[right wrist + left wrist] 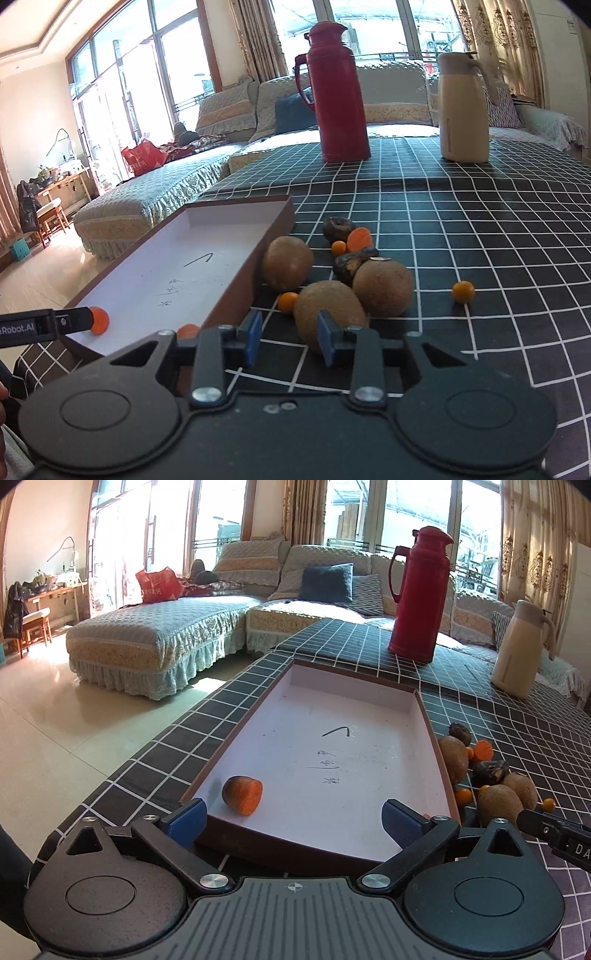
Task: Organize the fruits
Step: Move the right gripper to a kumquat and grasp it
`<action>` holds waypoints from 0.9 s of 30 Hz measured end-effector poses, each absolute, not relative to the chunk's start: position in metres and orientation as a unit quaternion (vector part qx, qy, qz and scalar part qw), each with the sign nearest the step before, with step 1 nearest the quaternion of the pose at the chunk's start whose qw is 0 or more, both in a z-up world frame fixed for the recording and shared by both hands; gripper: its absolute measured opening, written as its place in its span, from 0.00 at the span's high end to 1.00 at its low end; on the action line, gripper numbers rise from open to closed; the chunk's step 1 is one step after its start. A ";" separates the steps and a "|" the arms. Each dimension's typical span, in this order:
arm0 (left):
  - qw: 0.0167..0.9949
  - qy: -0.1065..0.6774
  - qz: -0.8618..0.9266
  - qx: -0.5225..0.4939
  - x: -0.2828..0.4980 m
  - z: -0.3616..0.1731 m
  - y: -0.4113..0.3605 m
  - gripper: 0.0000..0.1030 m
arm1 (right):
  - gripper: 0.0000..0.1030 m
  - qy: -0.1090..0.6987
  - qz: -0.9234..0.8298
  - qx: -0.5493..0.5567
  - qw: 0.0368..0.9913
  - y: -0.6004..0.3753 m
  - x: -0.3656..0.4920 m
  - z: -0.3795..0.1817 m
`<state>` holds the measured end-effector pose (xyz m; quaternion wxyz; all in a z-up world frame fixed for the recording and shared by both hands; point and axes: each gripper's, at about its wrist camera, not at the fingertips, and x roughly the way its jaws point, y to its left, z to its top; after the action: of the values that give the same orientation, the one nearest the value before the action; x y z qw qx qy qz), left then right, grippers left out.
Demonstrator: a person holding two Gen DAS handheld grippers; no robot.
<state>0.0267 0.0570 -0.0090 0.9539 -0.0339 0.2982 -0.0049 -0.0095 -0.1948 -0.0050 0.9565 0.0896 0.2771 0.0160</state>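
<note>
A shallow brown tray with a pale floor (332, 760) lies on the checked tablecloth. One orange carrot chunk (243, 795) rests in its near left corner. My left gripper (293, 818) hangs wide open over the tray's near edge, apart from the chunk. To the right of the tray is a pile of three brown kiwis (382, 288), dark wrinkled fruits (349, 266), a carrot slice (360, 238) and small orange fruits (463, 291). My right gripper (290, 334) is open by a narrow gap with only cloth showing between its pads, just in front of the nearest kiwi (328, 310).
A tall red thermos (340, 92) and a cream jug (463, 110) stand at the far side of the table. A small orange piece (188, 329) lies by the tray's near right corner. The table edge runs left of the tray, with a sofa (159, 627) beyond.
</note>
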 end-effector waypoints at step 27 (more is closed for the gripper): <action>0.940 0.290 -0.179 0.014 0.005 -0.004 -0.059 0.01 | 0.67 0.322 -0.079 0.050 0.942 -0.306 0.032 -0.016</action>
<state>0.0052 -0.0594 -0.0039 0.9401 0.0137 0.2900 -0.1786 0.0323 -0.3058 -0.0157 0.9422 0.0496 0.3219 -0.0785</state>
